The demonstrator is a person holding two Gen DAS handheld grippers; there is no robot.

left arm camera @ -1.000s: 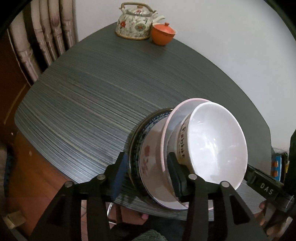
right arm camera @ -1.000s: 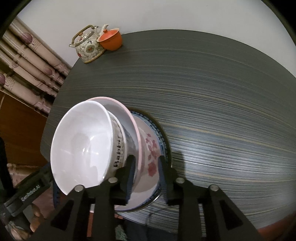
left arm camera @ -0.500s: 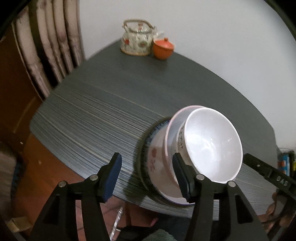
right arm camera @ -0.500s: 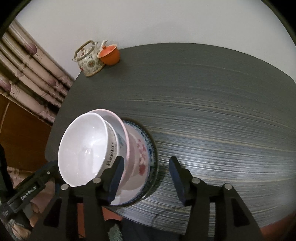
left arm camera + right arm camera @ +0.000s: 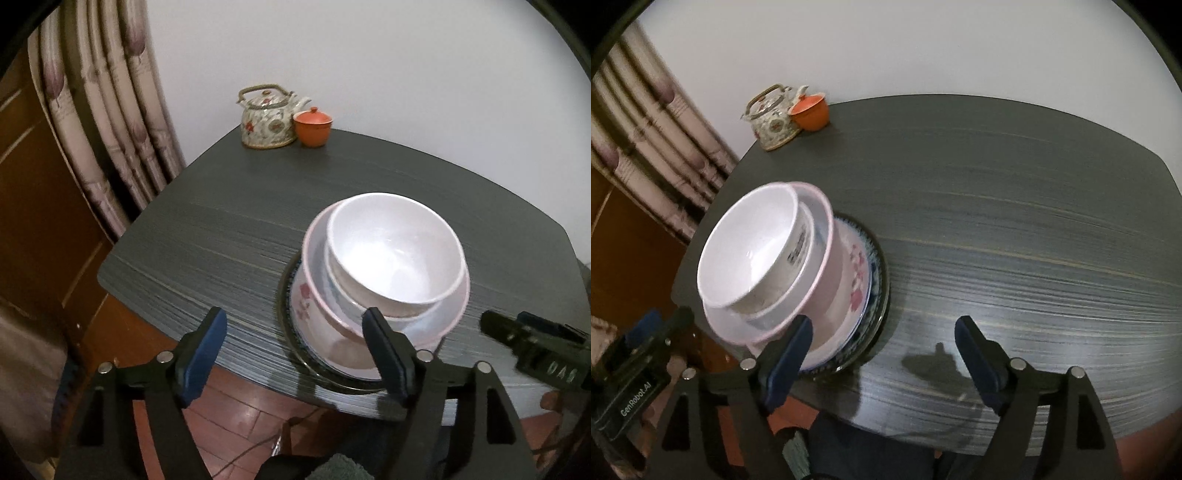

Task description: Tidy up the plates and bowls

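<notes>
Left wrist view: the left tongs (image 5: 295,350) stand spread wide, gripping nothing, at the near edge of the dark counter (image 5: 229,236). A stack sits there: a white bowl (image 5: 395,251) nested in a pink-rimmed bowl (image 5: 448,317), on a flowered plate (image 5: 304,299), with a dark-rimmed plate (image 5: 282,291) underneath. The right finger (image 5: 384,350) lies in front of the stack; contact cannot be judged. Right wrist view: the right tongs (image 5: 882,350) are likewise spread wide and empty, just beside the stack, the white bowl (image 5: 750,251) to their left. A teapot (image 5: 772,122) and an orange lidded cup (image 5: 810,110) touch at the far corner, well apart from the stack.
</notes>
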